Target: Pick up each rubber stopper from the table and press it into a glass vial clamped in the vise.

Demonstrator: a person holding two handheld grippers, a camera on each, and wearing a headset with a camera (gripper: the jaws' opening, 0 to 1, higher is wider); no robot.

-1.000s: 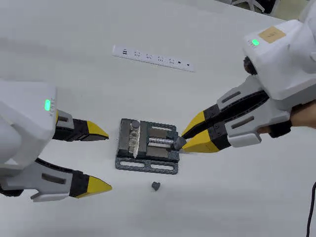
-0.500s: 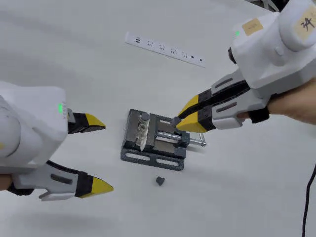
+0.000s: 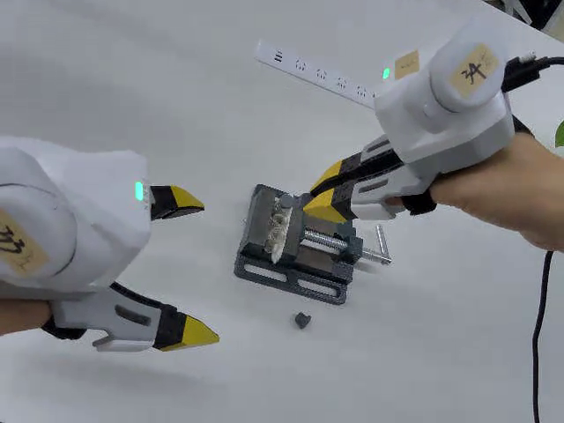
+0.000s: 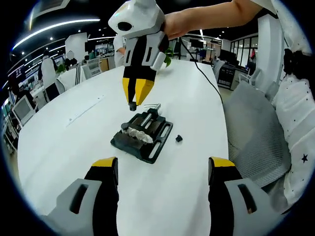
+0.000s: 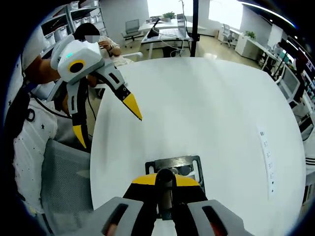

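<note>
1. An open-plan office with desks and chairs lies behind a wide white table [image 3: 132, 106], which carries all the work.
2. The right gripper [image 3: 310, 201] reaches in from the right, held in a bare hand. Its yellow-tipped jaws are drawn nearly together and pinch a small dark stopper [image 5: 165, 183] between the tips. The left gripper view shows those tips hanging just above the vise's handle end.
3. The left gripper [image 3: 207, 271] hangs left of the vise, well apart from it. Its jaws are spread wide and hold nothing.
4. The dark vise [image 3: 291, 273] sits flat near the middle of the table, between the two grippers, its metal handle [image 3: 384, 249] sticking out toward the right gripper.
5. A white power strip [image 3: 322, 75] lies beyond the vise, well apart from it.
6. Clear glass vials [image 3: 277, 236] stand in a row, clamped between the vise's jaws. A dark round cap [image 3: 286, 202] tops the far end of the row; whether the others are capped cannot be told.
7. A loose stopper [image 3: 302, 320] rests on the table just in front of the vise, apart from its base.
</note>
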